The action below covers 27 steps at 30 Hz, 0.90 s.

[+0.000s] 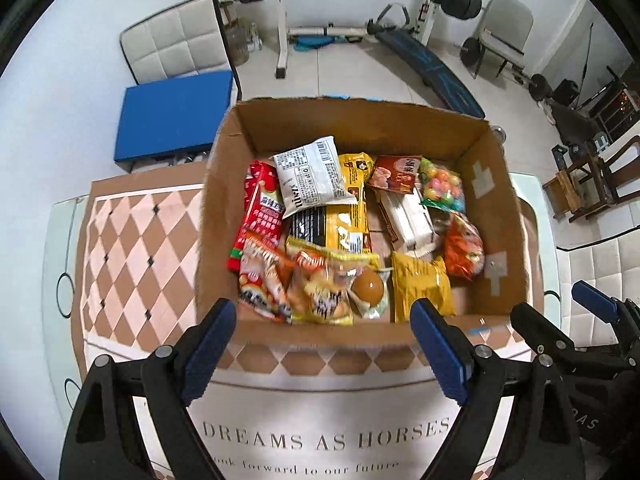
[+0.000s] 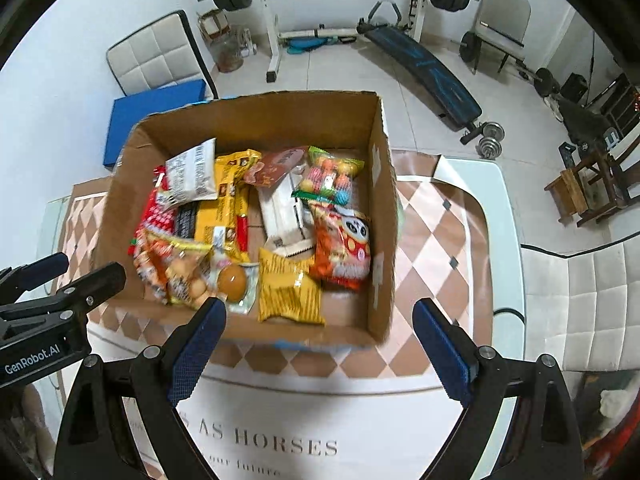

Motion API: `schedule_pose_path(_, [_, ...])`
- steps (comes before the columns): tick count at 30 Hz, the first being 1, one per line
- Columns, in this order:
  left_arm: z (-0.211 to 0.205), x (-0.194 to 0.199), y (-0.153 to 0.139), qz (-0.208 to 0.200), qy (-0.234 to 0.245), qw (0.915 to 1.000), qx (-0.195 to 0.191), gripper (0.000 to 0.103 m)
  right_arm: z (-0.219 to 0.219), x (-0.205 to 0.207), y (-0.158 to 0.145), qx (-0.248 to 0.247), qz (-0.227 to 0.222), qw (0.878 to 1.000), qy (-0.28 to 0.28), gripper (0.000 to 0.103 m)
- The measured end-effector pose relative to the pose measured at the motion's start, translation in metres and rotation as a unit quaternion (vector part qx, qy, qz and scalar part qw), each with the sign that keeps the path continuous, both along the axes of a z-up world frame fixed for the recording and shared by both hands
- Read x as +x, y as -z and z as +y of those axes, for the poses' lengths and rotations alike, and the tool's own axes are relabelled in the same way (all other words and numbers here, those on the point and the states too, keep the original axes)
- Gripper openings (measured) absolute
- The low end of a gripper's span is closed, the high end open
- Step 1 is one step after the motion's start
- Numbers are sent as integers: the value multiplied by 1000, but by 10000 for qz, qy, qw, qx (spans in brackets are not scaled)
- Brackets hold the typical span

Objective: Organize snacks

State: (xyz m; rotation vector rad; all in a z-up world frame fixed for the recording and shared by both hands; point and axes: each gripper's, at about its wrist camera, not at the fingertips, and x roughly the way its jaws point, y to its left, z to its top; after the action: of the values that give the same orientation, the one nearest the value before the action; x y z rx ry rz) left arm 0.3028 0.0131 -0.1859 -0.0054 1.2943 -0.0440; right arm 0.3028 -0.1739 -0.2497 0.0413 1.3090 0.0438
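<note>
Left tongs (image 1: 324, 312) and right tongs (image 2: 320, 312), both spread and holding nothing, hover above a cardboard box (image 1: 494, 184) of snack packets (image 1: 312, 178) on the bench (image 1: 132, 240).

Both wrist cameras look steeply down from near above the table's front edge, facing the far wall at twelve o'clock. The left view has the cardboard box (image 1: 352, 120) dead centre; the right view, set further right, shows it (image 2: 256, 116) toward ten o'clock. Both share the box, tablecloth (image 1: 132, 232) and barbell rack (image 2: 272, 20).
</note>
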Motion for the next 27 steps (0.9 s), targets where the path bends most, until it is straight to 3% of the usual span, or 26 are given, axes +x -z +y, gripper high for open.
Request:
schedule_pose_path(11, [-2,-101,-59,-635,44,9980,-13,89,-7,-96,-69,67,-627,9980,21,97])
schedule_pose_path(27, [3,-189,-136,-1579,51,9874,94,89,-13,-212,-164,55,-1442,9894,141,97])
